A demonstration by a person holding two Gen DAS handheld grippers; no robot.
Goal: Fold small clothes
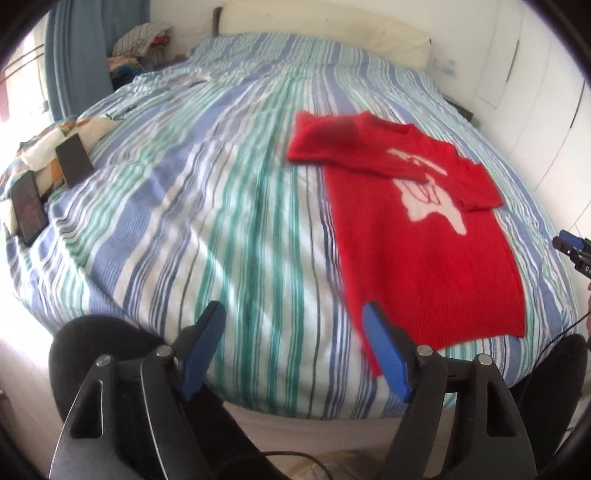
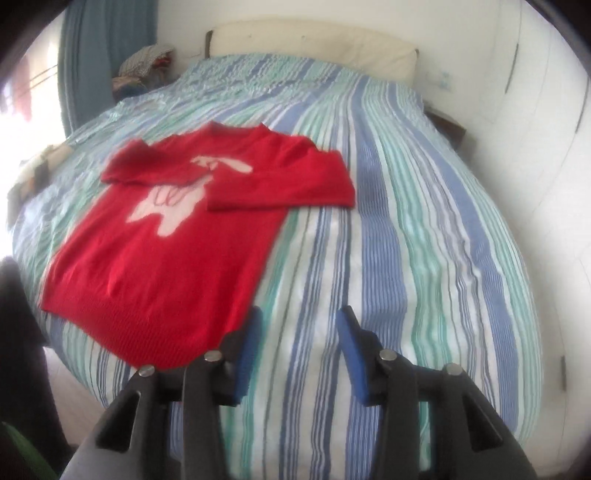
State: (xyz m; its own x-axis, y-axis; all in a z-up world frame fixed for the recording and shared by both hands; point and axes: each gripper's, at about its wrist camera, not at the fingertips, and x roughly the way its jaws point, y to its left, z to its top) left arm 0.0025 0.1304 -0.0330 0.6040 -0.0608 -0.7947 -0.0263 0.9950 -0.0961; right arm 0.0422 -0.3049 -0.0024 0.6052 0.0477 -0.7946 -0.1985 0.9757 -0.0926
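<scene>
Left fingers (image 1: 293, 319): we see the blue pads spread wide, nothing between them, above the near edge of the bed.
Right fingers (image 2: 301, 323): we see them parted, empty, just beside the sweater's hem.
Red sweater (image 1: 424, 236): we find it flat on the striped bedspread (image 1: 207, 206), both sleeves folded across the chest.
Phones (image 1: 29, 206): two lie at the bed's left edge.

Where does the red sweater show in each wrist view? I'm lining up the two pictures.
Left wrist: red sweater lies right of centre, its hem near the right blue pad.
Right wrist: red sweater lies left of centre, above the left pad.
Shared landmark: the cream headboard.
</scene>
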